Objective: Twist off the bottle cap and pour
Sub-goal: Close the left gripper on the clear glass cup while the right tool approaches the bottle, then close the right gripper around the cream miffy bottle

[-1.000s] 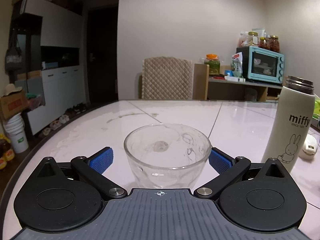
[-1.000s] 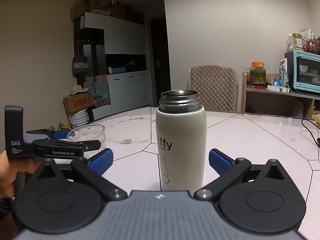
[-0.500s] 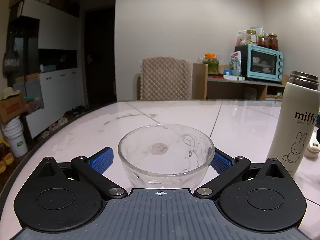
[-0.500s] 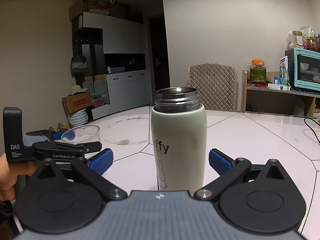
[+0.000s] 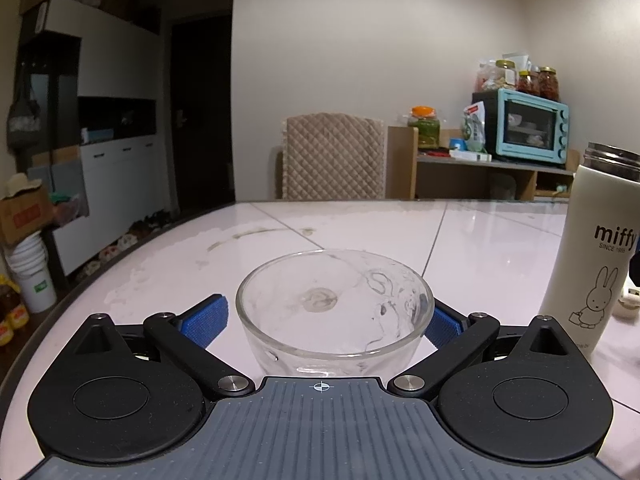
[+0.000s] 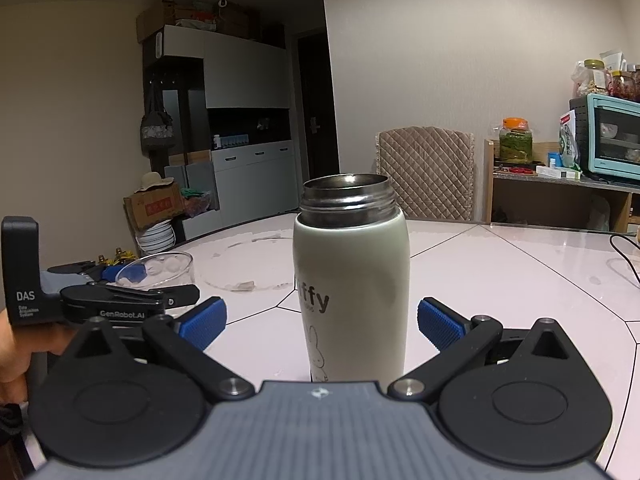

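On the pale tiled table a clear glass cup stands between the blue pads of the left gripper, and the cream "miffy" bottle stands upright a little to its right, between the pads of the right gripper. The bottle's steel threaded mouth is bare; no cap shows anywhere, so by my reckoning the unscrewing is over and the pour is what remains.

The left jaws have just been closing around the cup. The right pad looks to be at the glass wall, while a sliver of table still shows between the left pad and the glass, so the cup is not yet pinched. The right jaws stand wide, with clear table on both sides of the bottle.

Trouble could come from that uneven closing: one pad arriving first may shove the light, slick glass sideways. The bottle is tall and smooth, and a grip taken low on it could let it swing or slip once tilted. Cup and bottle also stand close, so a hasty lift might knock one against the other.
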`<state>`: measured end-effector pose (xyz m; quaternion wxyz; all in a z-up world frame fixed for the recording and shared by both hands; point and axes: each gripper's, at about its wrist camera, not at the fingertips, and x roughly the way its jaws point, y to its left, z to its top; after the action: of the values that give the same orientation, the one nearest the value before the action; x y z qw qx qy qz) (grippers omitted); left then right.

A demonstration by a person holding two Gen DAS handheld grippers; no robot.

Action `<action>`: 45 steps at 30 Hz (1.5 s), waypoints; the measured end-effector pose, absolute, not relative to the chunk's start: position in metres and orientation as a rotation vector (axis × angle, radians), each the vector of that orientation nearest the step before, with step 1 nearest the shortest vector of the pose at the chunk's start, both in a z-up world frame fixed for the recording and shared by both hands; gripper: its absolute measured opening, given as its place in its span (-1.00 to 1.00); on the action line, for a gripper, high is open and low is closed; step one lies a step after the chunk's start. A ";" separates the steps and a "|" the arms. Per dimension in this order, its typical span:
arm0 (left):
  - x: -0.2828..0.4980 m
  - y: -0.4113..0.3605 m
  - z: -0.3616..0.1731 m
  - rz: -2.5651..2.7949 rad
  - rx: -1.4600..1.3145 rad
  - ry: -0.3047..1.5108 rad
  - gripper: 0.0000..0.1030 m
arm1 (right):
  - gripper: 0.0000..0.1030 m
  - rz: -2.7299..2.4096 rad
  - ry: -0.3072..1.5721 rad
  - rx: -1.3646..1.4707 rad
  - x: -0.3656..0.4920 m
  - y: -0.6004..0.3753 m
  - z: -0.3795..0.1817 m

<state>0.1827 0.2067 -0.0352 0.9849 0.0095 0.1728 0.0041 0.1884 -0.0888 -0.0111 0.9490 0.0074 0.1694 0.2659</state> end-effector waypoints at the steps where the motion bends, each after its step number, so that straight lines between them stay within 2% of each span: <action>1: 0.183 0.206 -0.035 0.009 0.019 0.347 0.94 | 1.00 0.541 0.344 0.015 0.188 -0.089 -0.011; 5: 0.183 0.205 -0.036 -0.001 0.026 0.353 0.85 | 1.00 0.541 0.344 0.014 0.188 -0.088 -0.011; 8: 0.183 0.204 -0.037 -0.019 0.023 0.358 0.70 | 1.00 0.539 0.343 0.014 0.189 -0.088 -0.011; 28: 0.182 0.210 -0.038 -0.073 0.011 0.360 0.69 | 0.99 0.477 0.344 -0.005 0.210 -0.073 -0.016; 45: 0.184 0.206 -0.039 -0.089 0.012 0.356 0.69 | 0.62 0.437 0.347 -0.006 0.218 -0.066 -0.026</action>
<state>0.1837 0.2062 -0.0395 0.9832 0.0061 0.1772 -0.0440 0.2178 -0.0664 -0.0264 0.9614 -0.0030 0.1713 0.2155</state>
